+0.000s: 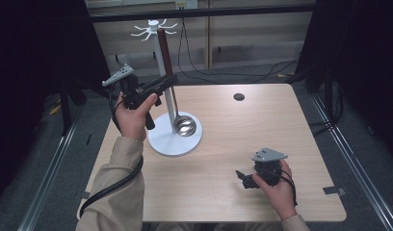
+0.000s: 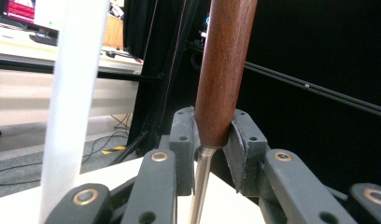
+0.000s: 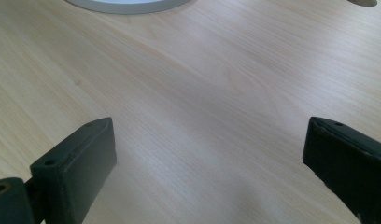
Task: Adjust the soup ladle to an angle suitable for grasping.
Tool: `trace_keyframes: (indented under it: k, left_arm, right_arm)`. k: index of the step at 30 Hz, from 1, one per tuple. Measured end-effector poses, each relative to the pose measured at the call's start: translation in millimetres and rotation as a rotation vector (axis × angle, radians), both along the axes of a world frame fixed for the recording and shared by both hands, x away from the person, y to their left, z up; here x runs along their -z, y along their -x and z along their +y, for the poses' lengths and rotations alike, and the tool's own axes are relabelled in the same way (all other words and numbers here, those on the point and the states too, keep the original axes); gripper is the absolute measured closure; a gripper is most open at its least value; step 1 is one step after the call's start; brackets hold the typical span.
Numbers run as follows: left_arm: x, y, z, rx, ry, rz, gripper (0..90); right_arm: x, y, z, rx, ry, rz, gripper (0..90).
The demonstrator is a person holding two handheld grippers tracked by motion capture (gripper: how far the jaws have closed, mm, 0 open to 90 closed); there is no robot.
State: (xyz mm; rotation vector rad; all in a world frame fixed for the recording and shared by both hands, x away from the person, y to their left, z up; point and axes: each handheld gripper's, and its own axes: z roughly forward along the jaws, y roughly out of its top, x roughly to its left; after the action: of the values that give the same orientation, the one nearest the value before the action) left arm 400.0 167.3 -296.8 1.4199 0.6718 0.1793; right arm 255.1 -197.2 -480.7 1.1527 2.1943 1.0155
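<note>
A ladle with a dark wooden handle (image 1: 164, 50) and a steel bowl (image 1: 184, 126) stands nearly upright over the round white base (image 1: 171, 143) of a utensil stand. My left gripper (image 1: 169, 82) is shut on the ladle where the wooden handle (image 2: 224, 70) meets the steel shaft (image 2: 200, 186). The stand's white pole (image 2: 72, 107) rises just left of the handle, topped by white hooks (image 1: 153, 29). My right gripper (image 1: 242, 177) rests low over the table (image 3: 202, 79) near the front right, open, with nothing between its jaws.
A small black disc (image 1: 239, 96) lies on the table's far side. The stand's base edge (image 3: 128, 5) lies ahead of the right gripper. Cables run over the floor behind the table, and black curtains hang on both sides.
</note>
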Motion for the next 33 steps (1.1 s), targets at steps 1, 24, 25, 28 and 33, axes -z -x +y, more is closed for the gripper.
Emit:
trace_keyframes:
  k: [1,24,25,28,33]
  left_arm:
    - [1.1,0.0,1.1,-0.004,0.007,0.001,73.4]
    - [9.1,-11.3,-16.3,0.034,0.045,0.062,73.5]
    - [9.8,-11.5,-15.7,0.027,0.054,0.062,73.4]
    - [11.5,-12.7,-9.3,0.011,0.045,0.055,72.9]
    - [12.0,-13.1,0.5,-0.021,0.021,0.033,72.8]
  right_arm:
    - [-0.1,0.2,0.4,0.003,-0.001,0.003,2.5]
    - [-1.0,1.0,-0.5,0.004,0.0,-0.002,2.5]
    - [-1.0,1.0,-0.8,0.002,0.0,-0.006,2.5]
    - [-1.7,1.7,-1.6,0.002,-0.001,-0.003,2.5]
    - [-2.4,1.2,-1.6,-0.004,0.001,-0.014,2.5]
